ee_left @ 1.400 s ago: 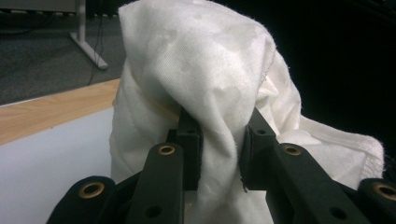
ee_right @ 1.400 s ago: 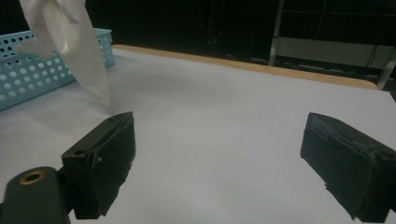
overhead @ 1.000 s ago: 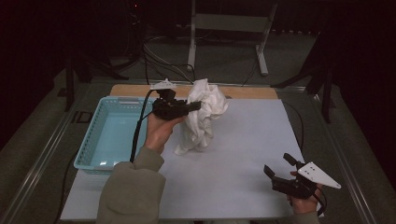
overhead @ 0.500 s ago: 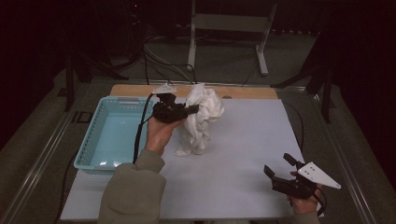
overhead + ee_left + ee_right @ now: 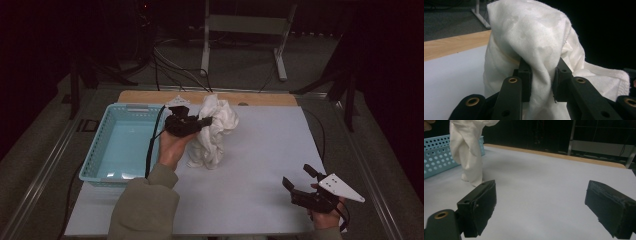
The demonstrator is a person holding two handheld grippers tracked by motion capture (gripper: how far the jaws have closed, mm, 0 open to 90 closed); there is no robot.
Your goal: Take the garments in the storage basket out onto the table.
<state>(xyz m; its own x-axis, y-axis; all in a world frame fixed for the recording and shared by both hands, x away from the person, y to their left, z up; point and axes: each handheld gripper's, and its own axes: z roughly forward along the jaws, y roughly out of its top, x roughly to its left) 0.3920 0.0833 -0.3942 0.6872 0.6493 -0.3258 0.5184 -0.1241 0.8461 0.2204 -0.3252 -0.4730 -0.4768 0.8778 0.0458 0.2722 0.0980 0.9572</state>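
A crumpled white cloth (image 5: 214,131) hangs from my left gripper (image 5: 204,121), which is shut on a bunch of it near the top; the lower end touches the white table (image 5: 260,165). In the left gripper view the cloth (image 5: 534,45) is pinched between the two black jaws of the left gripper (image 5: 541,75). My right gripper (image 5: 295,179) rests low near the table's front right corner, open, with nothing between its fingers. The right gripper view shows that open right gripper (image 5: 541,202) and the hanging cloth (image 5: 469,152) far off to the left.
A light blue perforated basket (image 5: 102,150) stands on the table's left side, beside the cloth, and its wall shows again as the basket (image 5: 436,157). A wooden strip (image 5: 270,99) runs along the far edge. Cables and a stand lie beyond on the dark floor.
My left gripper has sunk a little with the cloth, so the cloth's lower end folds more onto the table. The right gripper has kept still.
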